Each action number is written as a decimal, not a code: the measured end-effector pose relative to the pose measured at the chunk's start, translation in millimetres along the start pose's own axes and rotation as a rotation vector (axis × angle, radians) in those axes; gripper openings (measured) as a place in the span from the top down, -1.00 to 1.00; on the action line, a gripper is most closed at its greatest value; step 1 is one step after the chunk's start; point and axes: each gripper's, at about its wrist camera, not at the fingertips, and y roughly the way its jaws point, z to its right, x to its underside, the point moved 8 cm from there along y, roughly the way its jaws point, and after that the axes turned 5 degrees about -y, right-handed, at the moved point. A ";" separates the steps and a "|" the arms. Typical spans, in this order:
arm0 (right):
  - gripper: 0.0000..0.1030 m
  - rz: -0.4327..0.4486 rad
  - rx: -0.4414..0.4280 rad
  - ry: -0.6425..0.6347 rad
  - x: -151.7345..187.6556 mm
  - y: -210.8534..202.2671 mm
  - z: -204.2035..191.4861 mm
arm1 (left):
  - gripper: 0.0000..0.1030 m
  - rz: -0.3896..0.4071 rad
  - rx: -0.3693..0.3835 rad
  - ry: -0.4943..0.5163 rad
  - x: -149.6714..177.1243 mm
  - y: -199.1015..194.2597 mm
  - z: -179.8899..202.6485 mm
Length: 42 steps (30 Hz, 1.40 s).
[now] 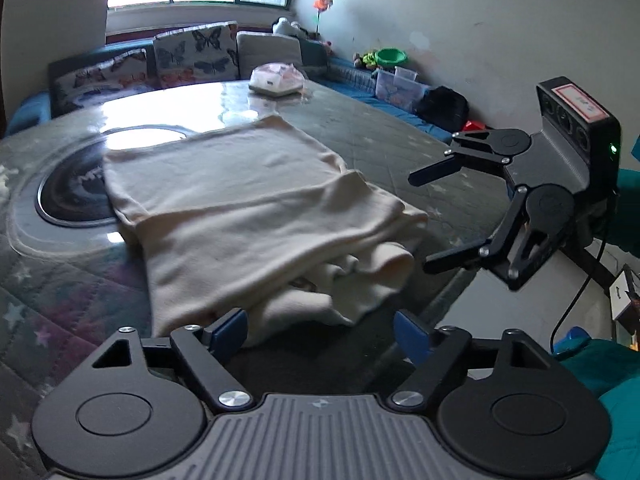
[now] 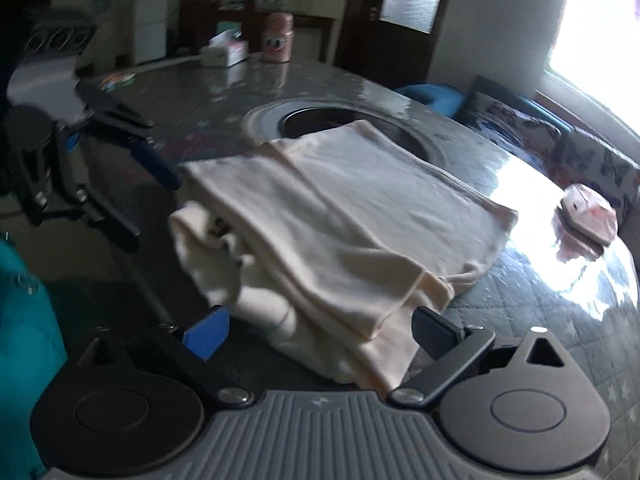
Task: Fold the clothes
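You are holding both grippers open and empty. The left gripper (image 1: 320, 334) is hovering just off the near end of the cream garment (image 1: 256, 216), with nothing between its blue pads; the right gripper (image 1: 424, 224) is standing beside the garment's right edge, jaws wide apart and clear of the cloth.

The garment is lying partly folded on the quilted table (image 1: 380, 148), its far part overlapping the dark round inset (image 1: 72, 196). The near end is bunching into loose rolls with layers gaping.

Risks: if you are closing on that bunched end, you are likely catching only some layers, and the fold is then pulling askew. Dragging the cloth across the glossy inset may be shifting the whole stack.

Room: the table's near right edge is lying close to the bunched end, so the cloth may be slipping over it. The surface to the right is lying bare; a wrapped packet (image 1: 276, 80) is sitting well apart at the far side.
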 end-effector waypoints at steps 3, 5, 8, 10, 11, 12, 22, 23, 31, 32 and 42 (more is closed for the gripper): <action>-0.83 -0.001 -0.005 -0.045 0.2 1.1 -10.5 | -0.43 -0.021 0.002 -0.015 0.7 4.6 2.5; -0.77 -0.002 -0.009 -0.072 0.2 1.8 -16.7 | -0.37 -0.026 -0.005 -0.021 0.0 7.0 2.8; -0.63 0.003 -0.017 -0.112 -1.3 4.1 -24.8 | -0.21 -0.038 -0.024 -0.028 -0.5 10.8 1.2; -0.52 0.002 -0.027 -0.128 -2.4 6.5 -28.7 | -0.09 -0.046 -0.036 -0.032 -0.5 12.9 -1.0; -0.51 -0.001 -0.030 -0.133 -3.0 8.0 -30.3 | -0.07 -0.048 -0.039 -0.035 -0.6 12.4 -2.0; -0.41 -0.002 -0.030 -0.138 -3.7 9.9 -31.8 | -0.04 -0.047 -0.041 -0.040 -0.5 11.1 -2.9; -0.22 -0.008 -0.032 -0.156 -1.2 14.9 -32.1 | -0.06 -0.064 -0.018 -0.025 6.0 7.8 2.6; -0.22 -0.007 -0.030 -0.157 -1.2 14.5 -32.3 | -0.04 -0.068 -0.010 -0.027 5.9 9.8 3.9; -0.21 -0.009 -0.010 -0.215 -1.1 12.1 -35.0 | 0.55 -0.075 0.028 -0.076 -2.7 22.1 4.4; -0.20 -0.009 -0.006 -0.222 -1.3 12.6 -35.0 | 0.62 -0.070 0.032 -0.091 -5.6 22.6 2.2; 0.37 0.021 -0.015 -0.239 -10.7 19.8 -35.7 | 0.92 0.049 0.047 -0.101 -47.7 15.9 -8.0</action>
